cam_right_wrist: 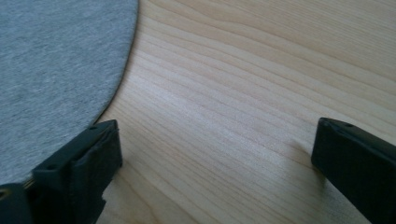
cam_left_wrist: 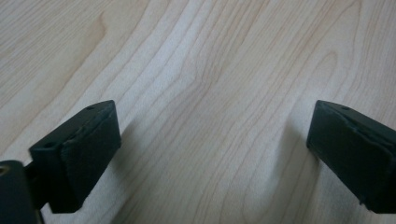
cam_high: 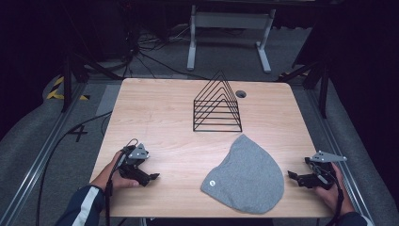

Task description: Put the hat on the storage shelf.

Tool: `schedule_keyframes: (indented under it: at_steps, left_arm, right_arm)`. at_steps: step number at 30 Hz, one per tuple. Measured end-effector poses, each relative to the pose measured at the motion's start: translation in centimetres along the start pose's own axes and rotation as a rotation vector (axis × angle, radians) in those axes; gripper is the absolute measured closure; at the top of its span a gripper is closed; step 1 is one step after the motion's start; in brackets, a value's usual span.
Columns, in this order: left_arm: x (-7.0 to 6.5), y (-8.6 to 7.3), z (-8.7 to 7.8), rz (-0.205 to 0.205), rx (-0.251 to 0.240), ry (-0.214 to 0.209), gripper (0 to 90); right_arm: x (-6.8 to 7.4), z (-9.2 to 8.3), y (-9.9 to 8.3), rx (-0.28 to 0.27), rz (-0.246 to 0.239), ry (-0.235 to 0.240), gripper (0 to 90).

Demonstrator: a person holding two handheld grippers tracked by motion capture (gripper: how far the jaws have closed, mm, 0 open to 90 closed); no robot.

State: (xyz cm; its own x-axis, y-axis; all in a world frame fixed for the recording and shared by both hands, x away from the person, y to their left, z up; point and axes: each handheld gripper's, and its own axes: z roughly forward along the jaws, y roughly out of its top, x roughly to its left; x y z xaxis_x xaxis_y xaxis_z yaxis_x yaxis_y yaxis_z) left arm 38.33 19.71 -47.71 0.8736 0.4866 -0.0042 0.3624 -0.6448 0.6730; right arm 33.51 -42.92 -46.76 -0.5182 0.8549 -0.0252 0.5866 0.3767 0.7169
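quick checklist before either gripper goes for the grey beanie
1. Left gripper open, nothing between its jaws: ok.
2. Right gripper open and empty, beside the beanie's edge: ok.
3. Grey beanie lying flat on the wooden table, free of both grippers: ok.
4. Black wire rack upright behind the beanie, apart from it: ok.
5. Beanie fully on the table: cannot tell, its near edge lies close to the table's front edge.

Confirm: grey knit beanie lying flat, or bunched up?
Flat. The grey knit beanie lies spread on the light wooden table, its outline smooth; the right gripper view shows its edge flush with the wood.
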Motion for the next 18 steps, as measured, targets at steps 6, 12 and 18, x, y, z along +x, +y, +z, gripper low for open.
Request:
schedule_keyframes:
  at_steps: [6, 12, 18]
  left_arm:
    - [-0.2, 1.8, 0.5, -0.031, -0.026, -0.061, 24.6]
    - [-2.7, 4.5, 2.0, 0.093, -0.034, -0.117, 35.7]
    - [-4.9, 7.2, 3.4, 0.173, -0.062, -0.18, 42.5]
  right_arm:
    - [0.2, -0.4, -0.1, -0.029, -0.027, -0.013, 17.2]
    - [0.9, -1.8, 2.1, -0.066, 0.004, 0.008, 37.9]
    - [3.3, -0.9, 5.1, -0.036, -0.043, 0.037, 56.6]
